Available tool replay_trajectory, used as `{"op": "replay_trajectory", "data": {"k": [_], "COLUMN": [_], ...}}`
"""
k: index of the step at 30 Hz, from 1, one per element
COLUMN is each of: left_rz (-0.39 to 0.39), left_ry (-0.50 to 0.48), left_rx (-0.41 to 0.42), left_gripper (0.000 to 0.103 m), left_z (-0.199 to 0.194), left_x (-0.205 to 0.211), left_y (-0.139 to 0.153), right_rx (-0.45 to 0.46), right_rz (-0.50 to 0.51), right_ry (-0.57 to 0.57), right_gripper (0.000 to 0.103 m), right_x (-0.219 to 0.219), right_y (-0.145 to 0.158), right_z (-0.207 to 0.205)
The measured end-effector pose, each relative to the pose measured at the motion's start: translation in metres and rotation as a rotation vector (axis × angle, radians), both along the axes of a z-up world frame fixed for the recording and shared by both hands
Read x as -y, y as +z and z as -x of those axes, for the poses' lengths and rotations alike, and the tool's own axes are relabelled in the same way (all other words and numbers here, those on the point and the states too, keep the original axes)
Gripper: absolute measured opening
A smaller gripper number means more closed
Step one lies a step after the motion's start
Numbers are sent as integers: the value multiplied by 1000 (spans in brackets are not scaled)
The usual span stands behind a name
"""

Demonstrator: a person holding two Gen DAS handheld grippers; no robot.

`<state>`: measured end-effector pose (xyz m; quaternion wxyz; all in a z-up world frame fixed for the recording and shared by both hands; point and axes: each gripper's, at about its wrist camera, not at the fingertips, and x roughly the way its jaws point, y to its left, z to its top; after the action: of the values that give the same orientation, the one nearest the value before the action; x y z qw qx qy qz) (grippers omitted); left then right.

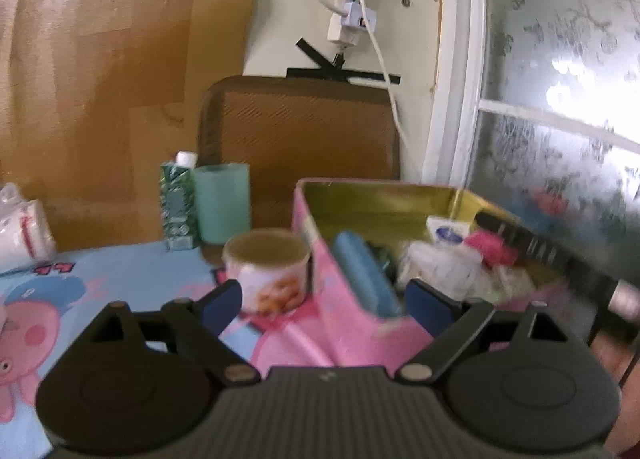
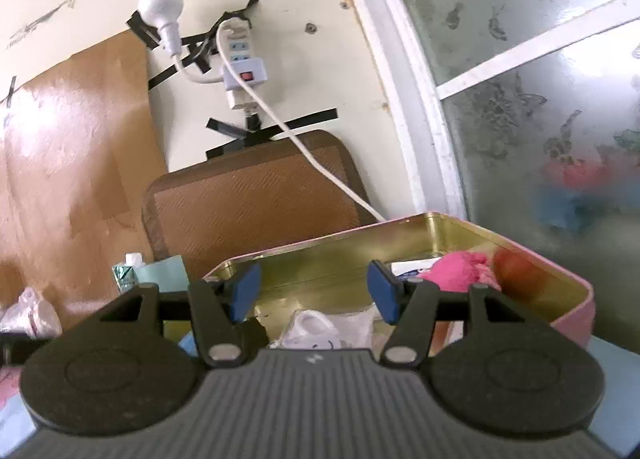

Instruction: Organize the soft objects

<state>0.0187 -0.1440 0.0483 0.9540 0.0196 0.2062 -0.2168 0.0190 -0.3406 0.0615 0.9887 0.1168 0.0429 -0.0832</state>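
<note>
A pink tin box (image 1: pixel 316 255) with a gold inside stands on the table. It holds a blue soft roll (image 1: pixel 364 271), white plastic bags (image 1: pixel 436 267) and a pink fluffy item (image 1: pixel 490 247). My left gripper (image 1: pixel 324 307) is open and empty, just in front of the box's near corner. In the right wrist view the box (image 2: pixel 572 311) holds the pink fluffy item (image 2: pixel 460 269), a red-brown round thing (image 2: pixel 516 265) and a white bag (image 2: pixel 320 327). My right gripper (image 2: pixel 314 291) is open and empty, above the box's inside.
A paper cup (image 1: pixel 268 271), a green carton (image 1: pixel 178 203) and a teal roll (image 1: pixel 222 207) stand left of the box on a cartoon-print cloth (image 1: pixel 100 283). A white bundle (image 1: pixel 24 235) lies far left. A brown mat (image 1: pixel 300 131) leans on the wall. A window (image 1: pixel 560 99) is at right.
</note>
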Motion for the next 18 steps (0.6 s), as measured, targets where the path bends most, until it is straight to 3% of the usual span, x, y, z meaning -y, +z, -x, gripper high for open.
{"op": "replay_trajectory", "data": {"k": [5, 8, 14, 18], "left_rz": [-22, -67, -75, -39], "left_ry": [15, 25, -38, -47], "left_rx": [-25, 1, 97, 63], "left_gripper": [92, 92, 100, 101], "left_z": [8, 11, 28, 25], "left_x": [-12, -9, -5, -11], "left_y": [-27, -37, -35, -33], "right_rx": [-13, -38, -84, -123], "right_rz": [-87, -68, -24, 9], "right_ry": [5, 6, -7, -26], "right_gripper": [62, 63, 70, 71], "right_x": [2, -7, -23, -29], "right_y": [0, 0, 8, 15], "right_z": [23, 37, 52, 60]}}
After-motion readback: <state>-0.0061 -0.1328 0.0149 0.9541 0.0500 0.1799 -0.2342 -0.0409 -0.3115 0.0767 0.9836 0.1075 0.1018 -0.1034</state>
